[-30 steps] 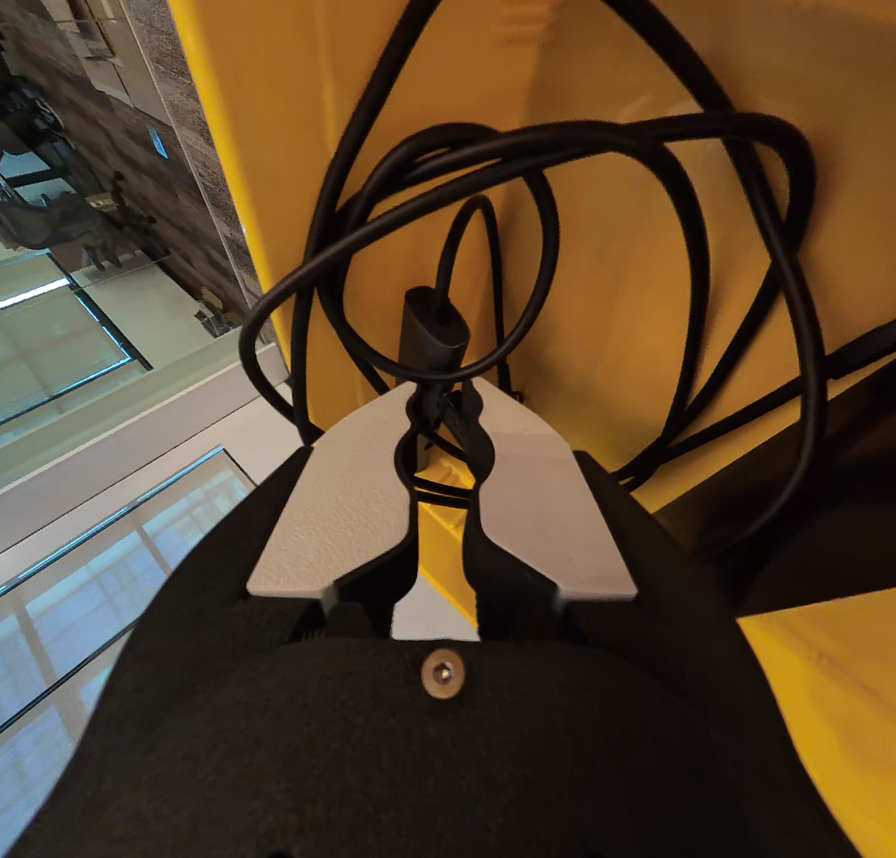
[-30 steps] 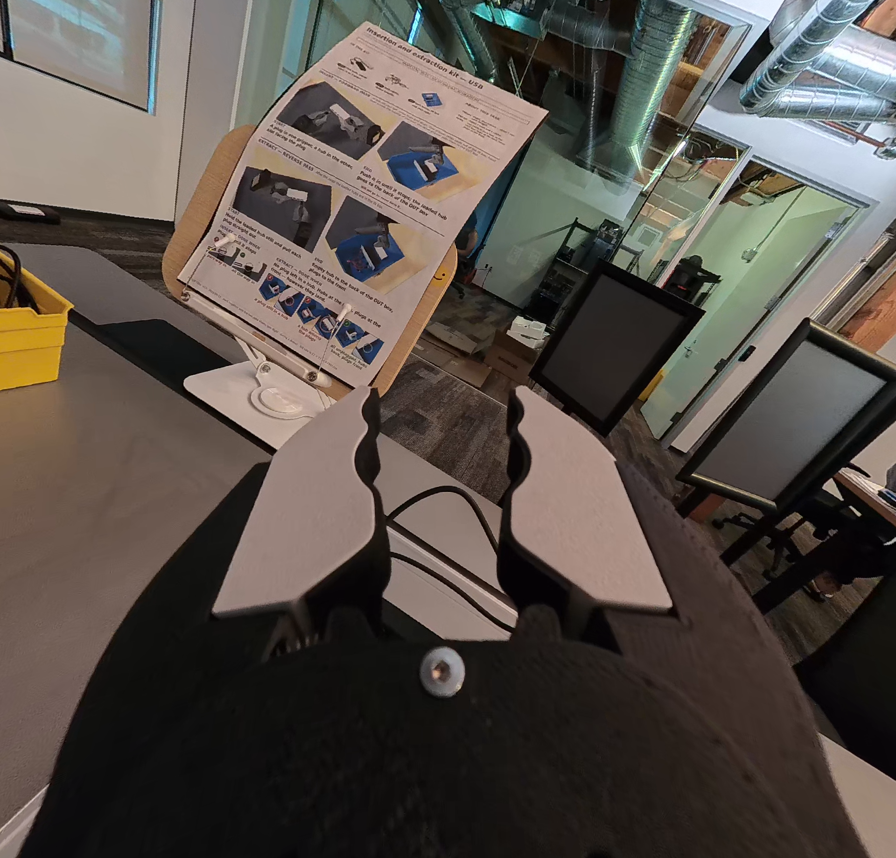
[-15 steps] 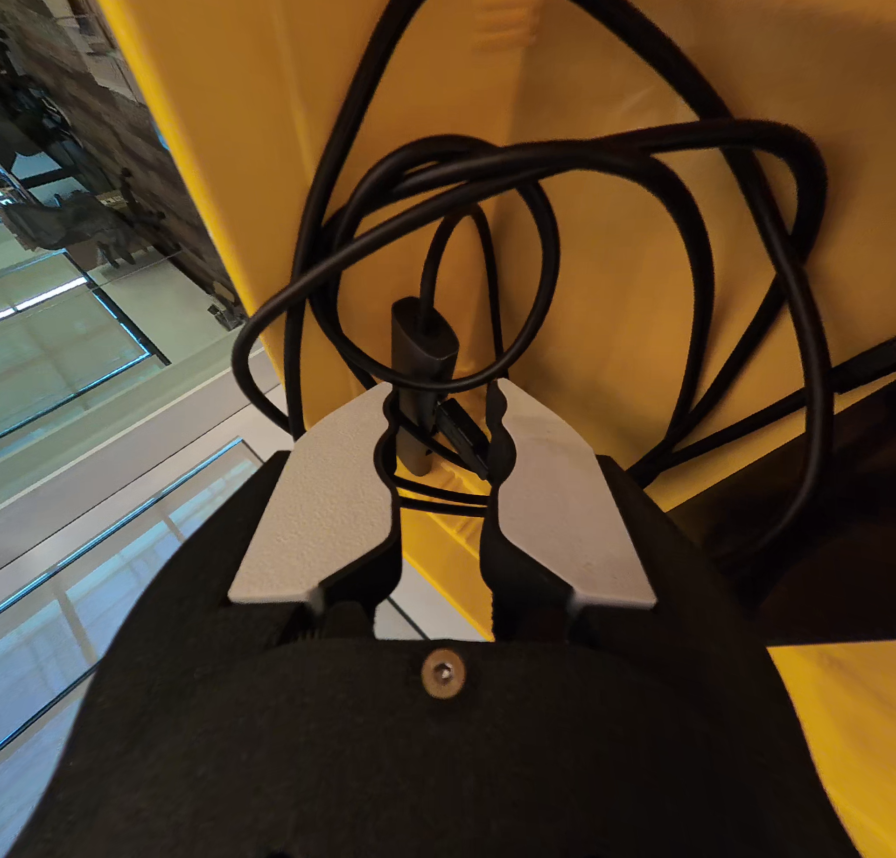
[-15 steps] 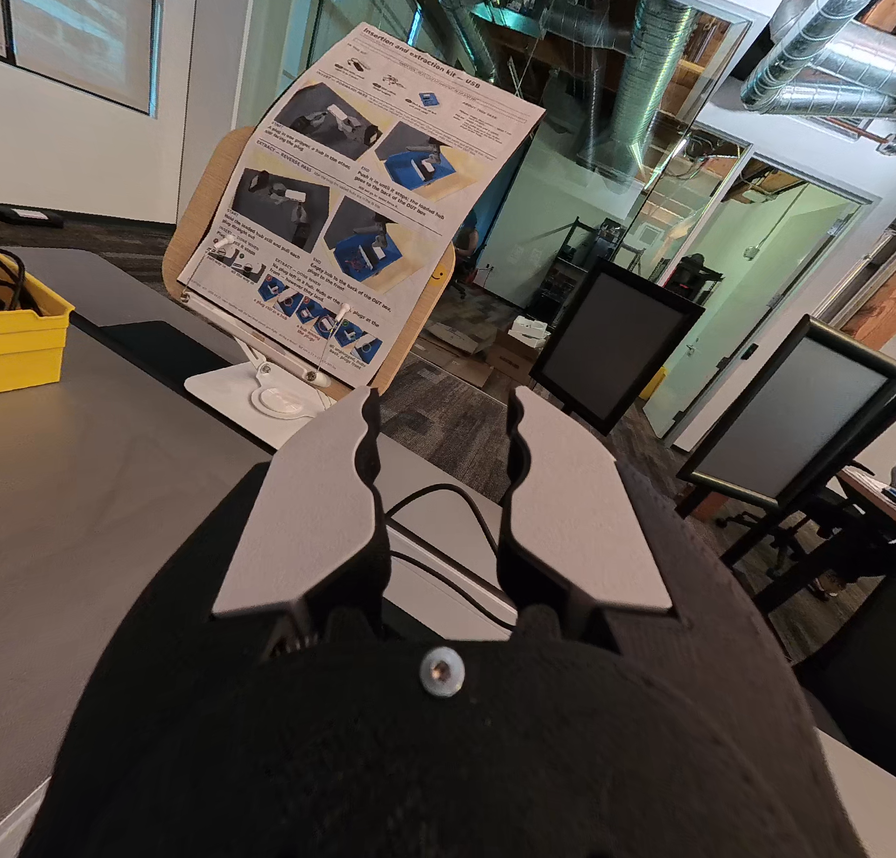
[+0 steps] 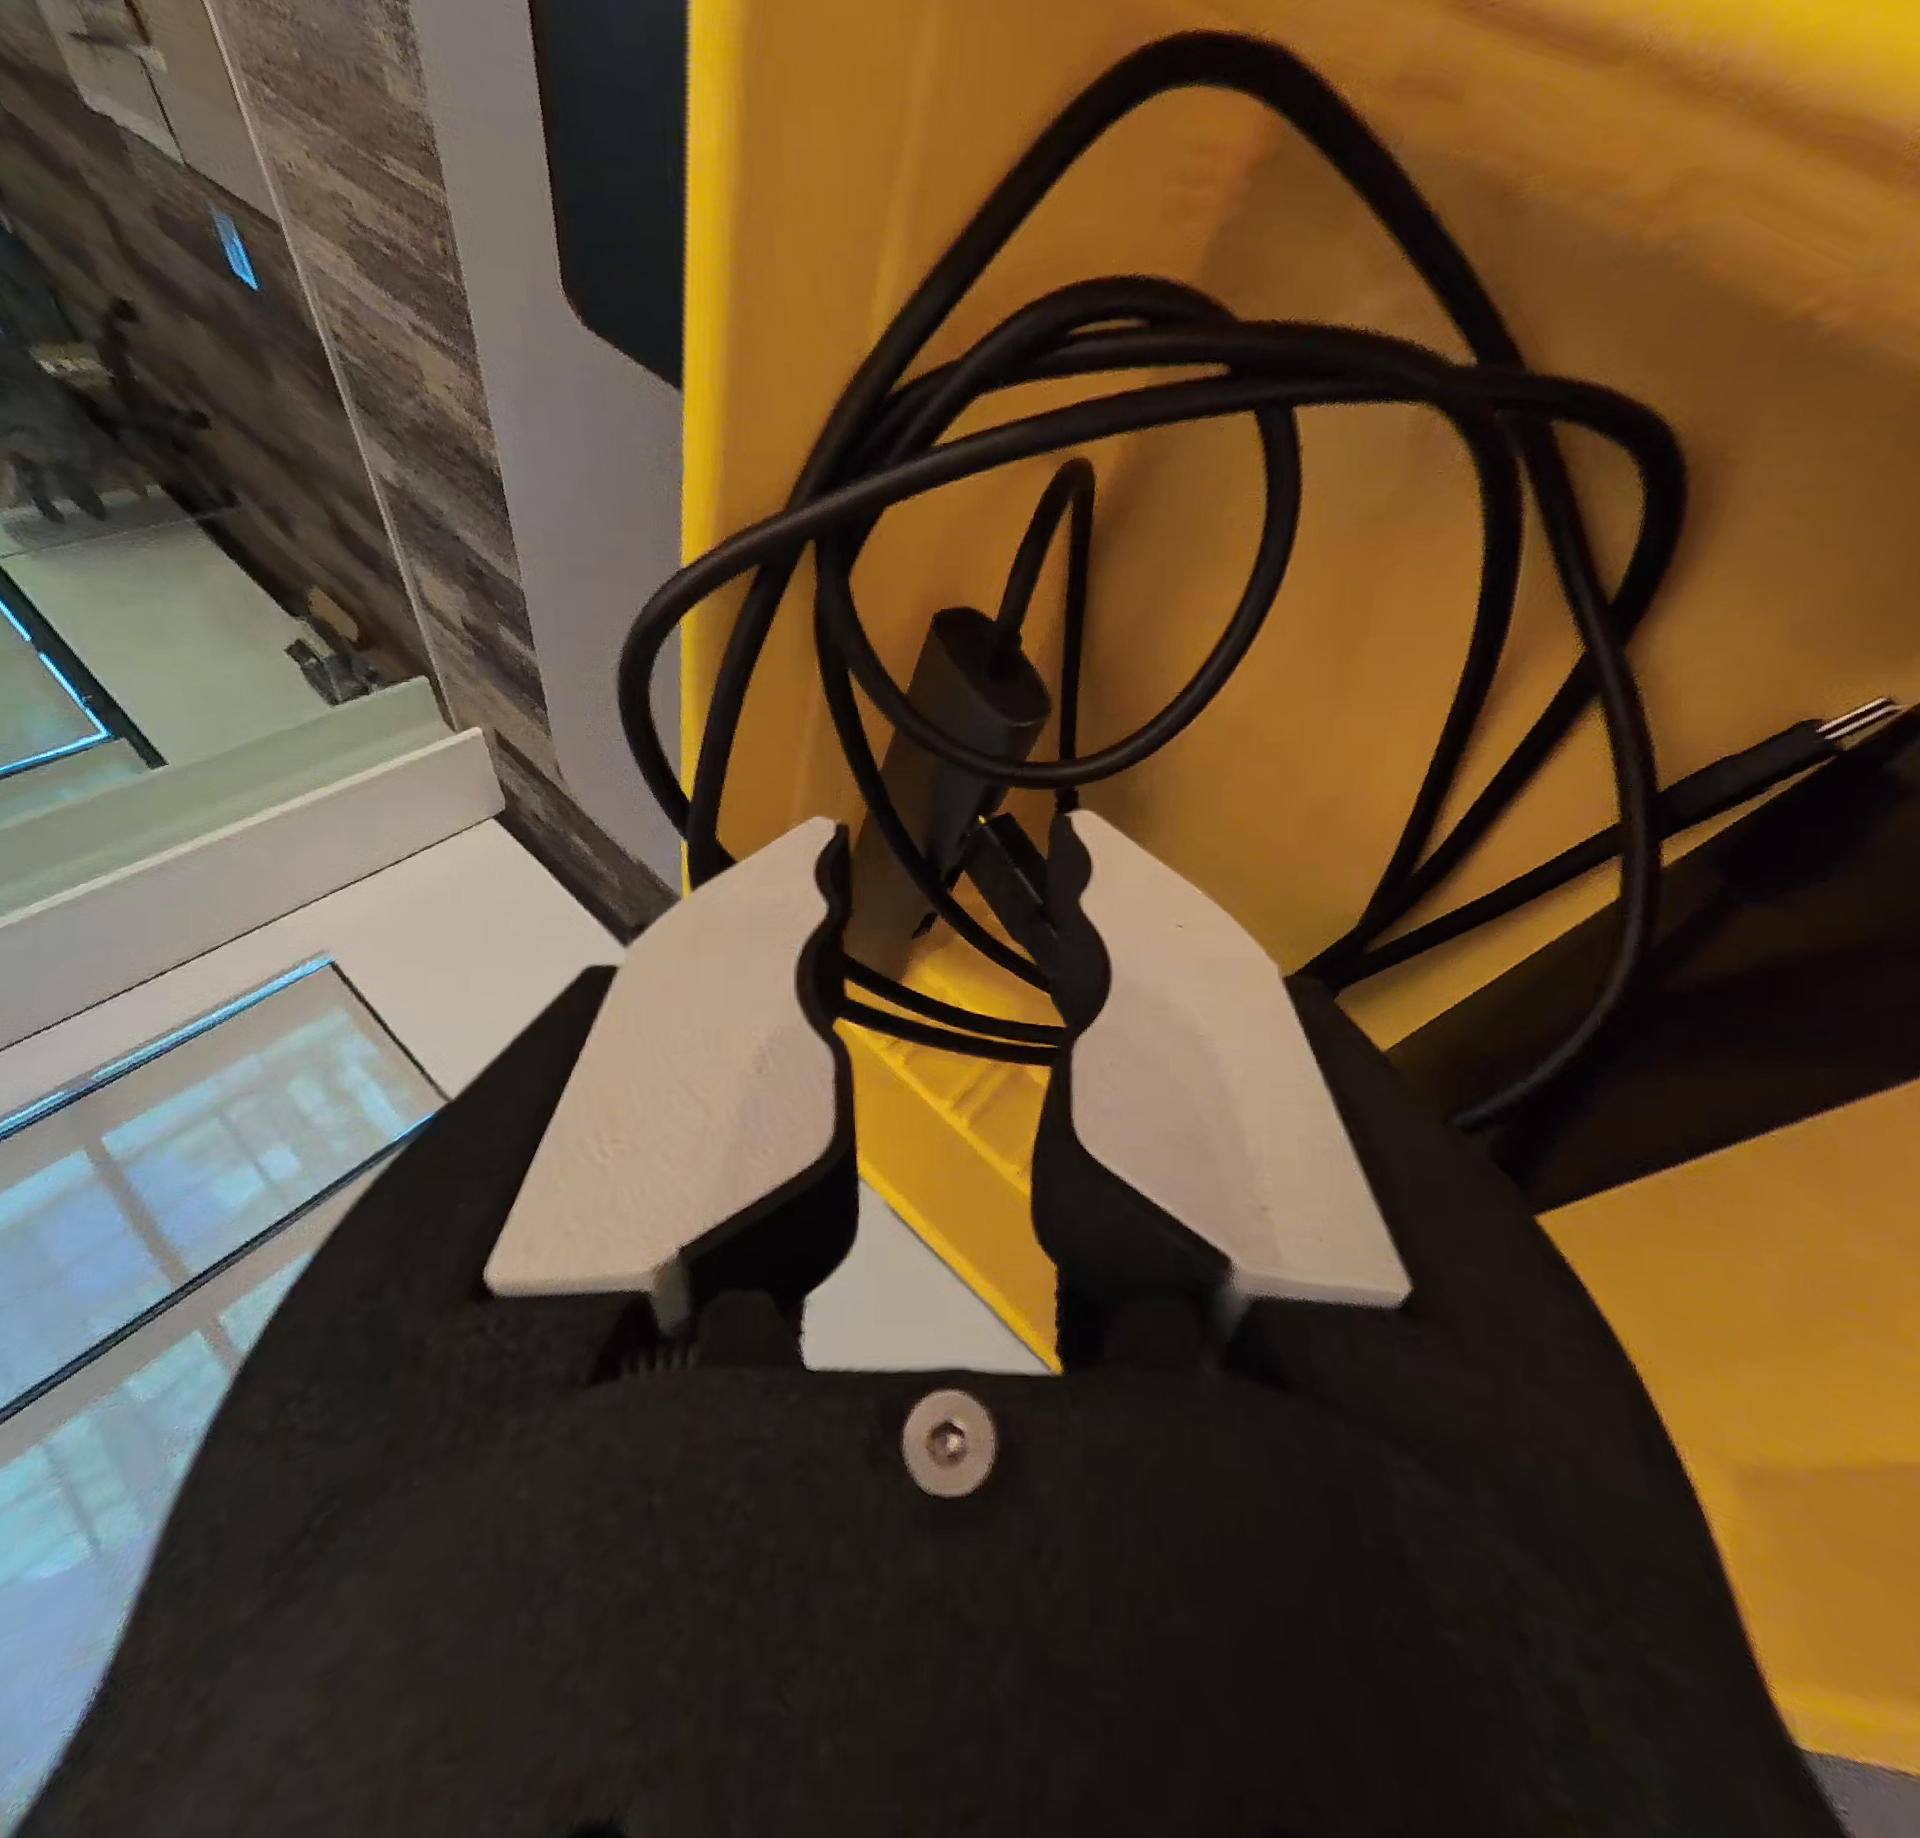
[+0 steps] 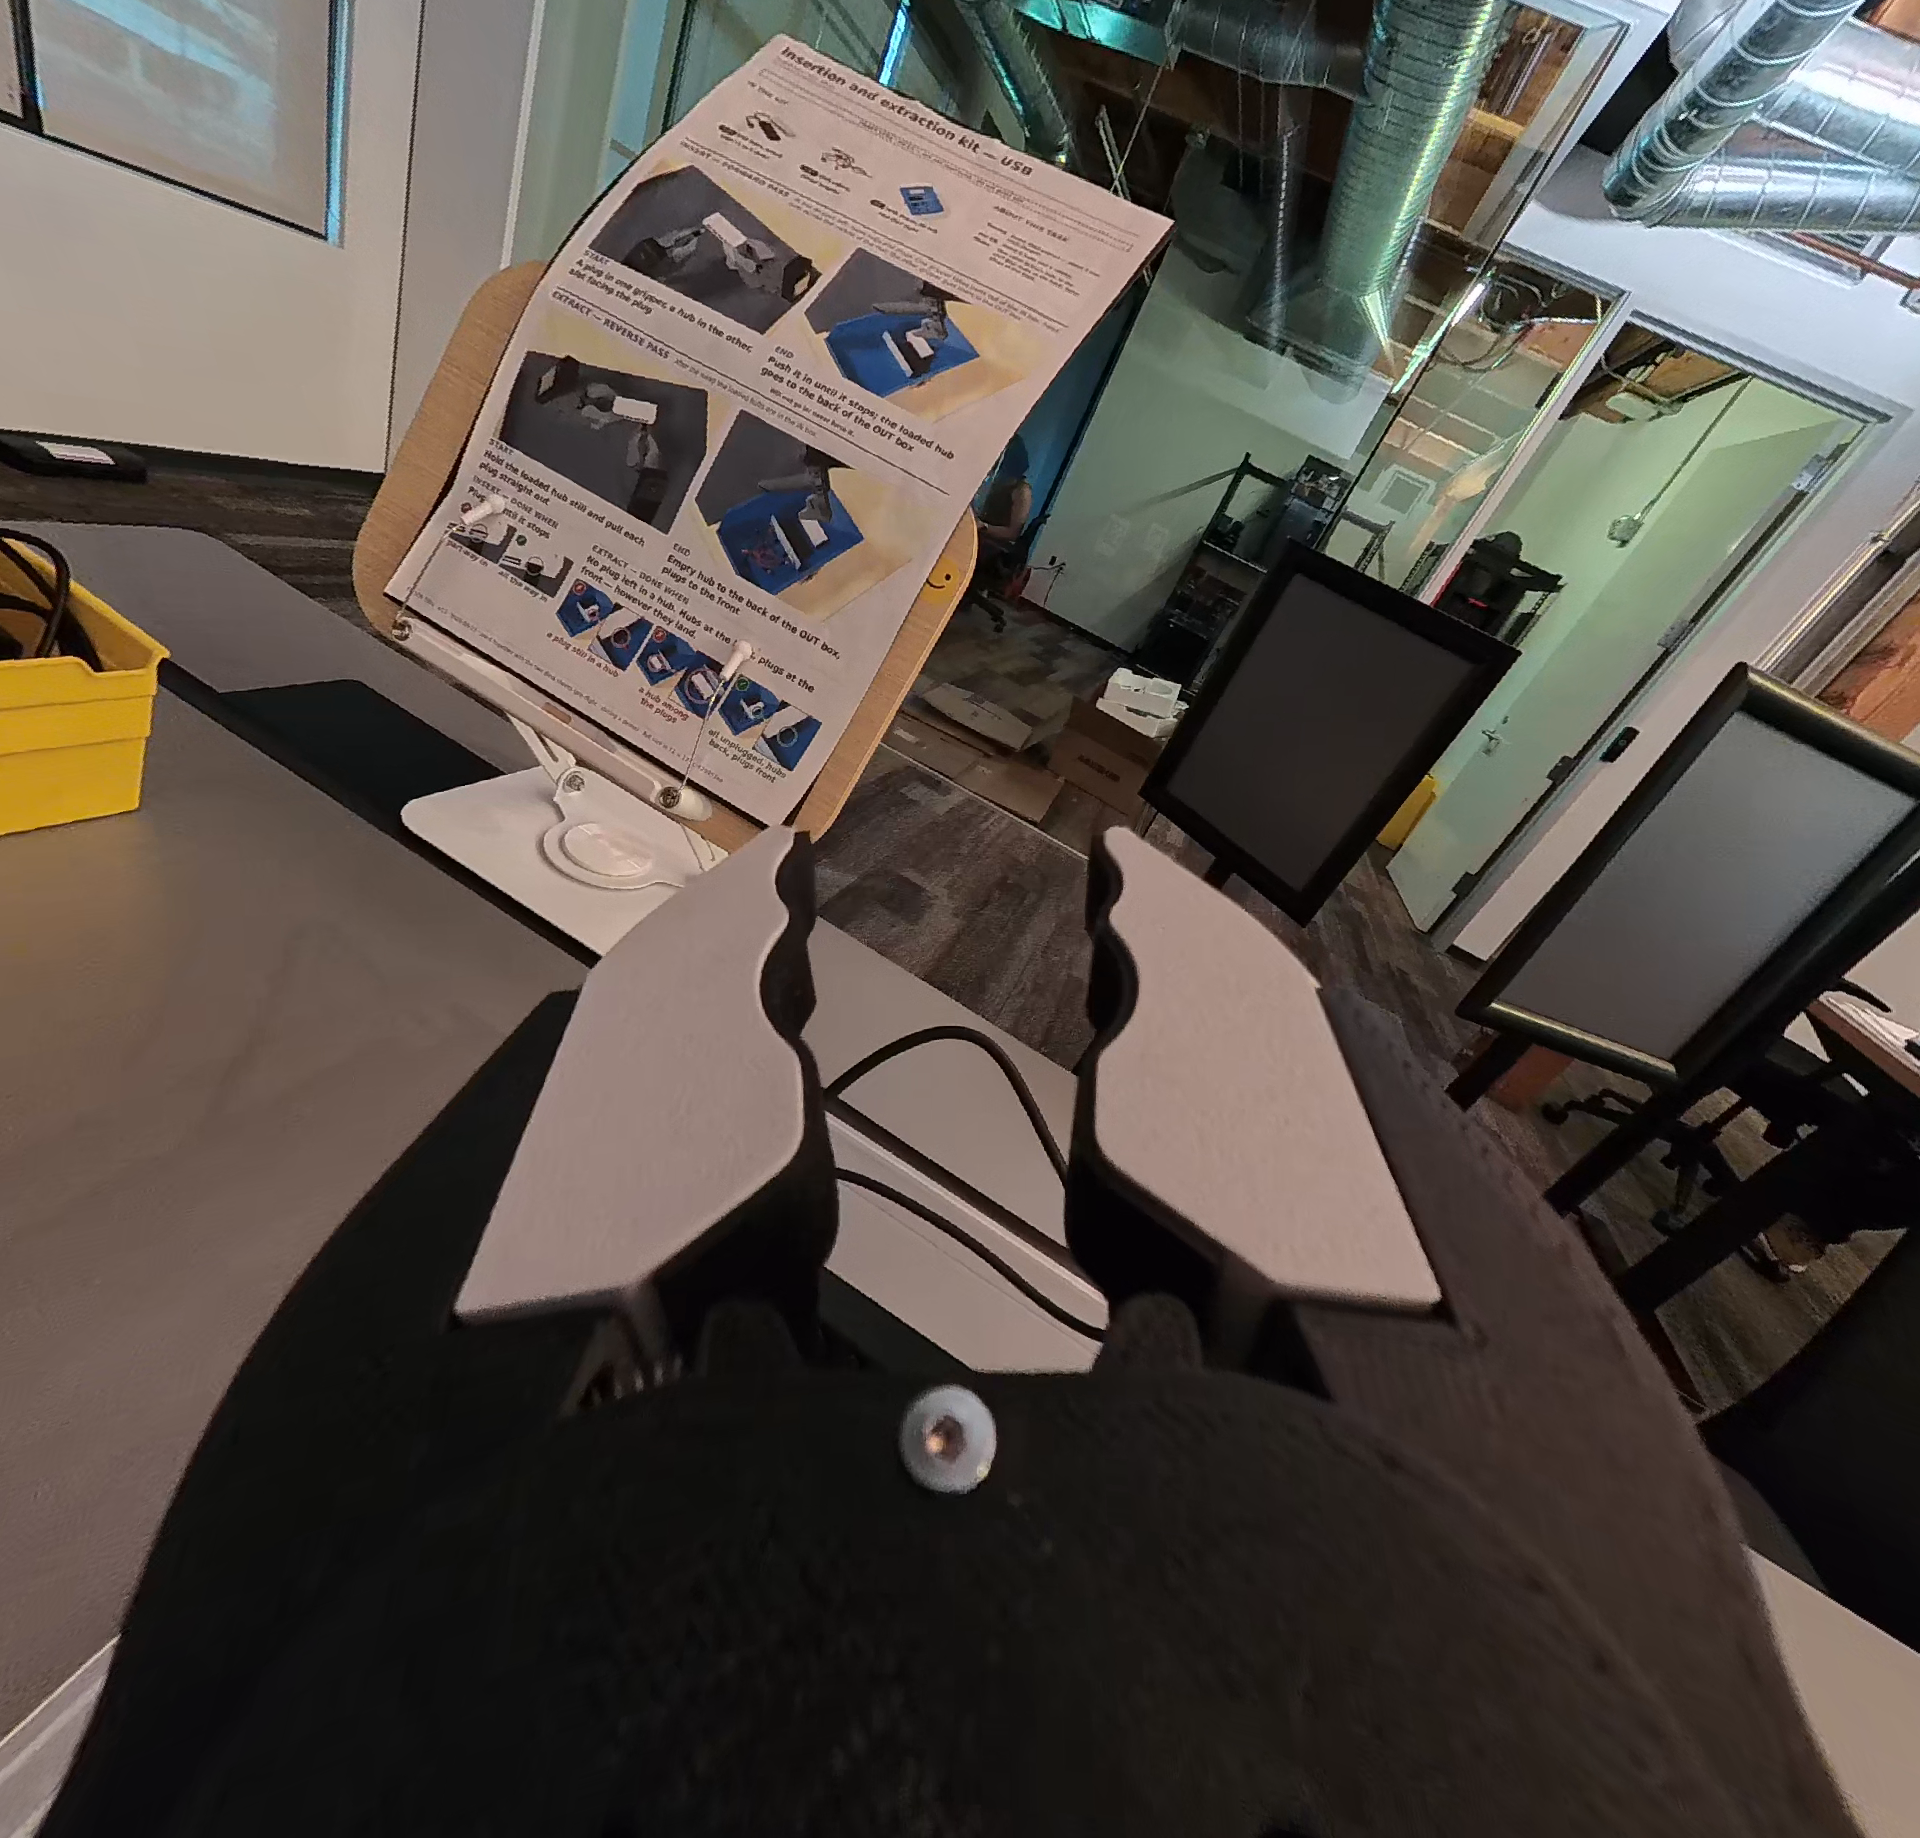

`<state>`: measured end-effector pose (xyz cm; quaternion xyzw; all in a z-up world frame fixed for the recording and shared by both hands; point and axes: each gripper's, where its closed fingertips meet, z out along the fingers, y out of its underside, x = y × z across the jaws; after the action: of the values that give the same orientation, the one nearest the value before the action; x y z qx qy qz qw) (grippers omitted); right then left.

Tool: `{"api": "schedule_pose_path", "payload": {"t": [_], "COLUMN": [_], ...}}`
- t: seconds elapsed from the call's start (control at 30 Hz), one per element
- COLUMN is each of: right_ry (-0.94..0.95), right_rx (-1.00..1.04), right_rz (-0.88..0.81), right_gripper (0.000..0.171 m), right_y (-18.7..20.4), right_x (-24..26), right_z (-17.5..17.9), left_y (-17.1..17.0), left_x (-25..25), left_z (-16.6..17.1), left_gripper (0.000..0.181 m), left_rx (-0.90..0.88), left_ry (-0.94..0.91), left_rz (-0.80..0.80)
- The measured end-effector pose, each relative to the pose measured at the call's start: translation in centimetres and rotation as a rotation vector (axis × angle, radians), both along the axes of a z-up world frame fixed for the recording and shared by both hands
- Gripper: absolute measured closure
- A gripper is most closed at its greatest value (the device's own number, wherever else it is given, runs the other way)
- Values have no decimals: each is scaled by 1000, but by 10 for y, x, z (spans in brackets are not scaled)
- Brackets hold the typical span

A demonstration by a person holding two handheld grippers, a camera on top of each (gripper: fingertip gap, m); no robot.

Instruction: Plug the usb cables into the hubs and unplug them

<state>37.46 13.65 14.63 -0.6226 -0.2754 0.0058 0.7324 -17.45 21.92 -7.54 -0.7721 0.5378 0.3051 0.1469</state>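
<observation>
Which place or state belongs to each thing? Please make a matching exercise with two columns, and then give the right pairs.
Things:
1. left gripper
2. right gripper
3. black cable
4. instruction sheet

Places or states:
A. open, with nothing between its fingers
B. propped on a wooden stand on the table
C. lying in loops inside the yellow bin
D. open, at the dark hub among the cable loops

Pairs: 1-D, 2-A, 3-C, 4-B
</observation>
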Motion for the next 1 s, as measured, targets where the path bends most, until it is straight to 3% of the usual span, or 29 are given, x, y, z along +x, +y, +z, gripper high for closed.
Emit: {"api": "schedule_pose_path", "payload": {"t": [0.27, 0.5, 0.73, 1.0], "right_ry": [-13, -11, -44, -61], "right_rx": [-9, -12, -33, -47], "right_rz": [1, 5, 6, 5], "right_gripper": [120, 120, 120, 120], "right_y": [0, 0, 2, 4], "right_x": [0, 0, -4, -5], "right_z": [-2, -2, -8, -12], "left_y": [3, 10, 9, 17], "left_x": [-2, 10, 7, -3], "left_z": [-24, -21, -24, -24], "left_gripper": [145, 143, 141, 145], "left_rx": [-31, 45, -17, -18], "left_ry": [124, 115, 144, 289], "left_rz": [-19, -103, -95, -109]}}
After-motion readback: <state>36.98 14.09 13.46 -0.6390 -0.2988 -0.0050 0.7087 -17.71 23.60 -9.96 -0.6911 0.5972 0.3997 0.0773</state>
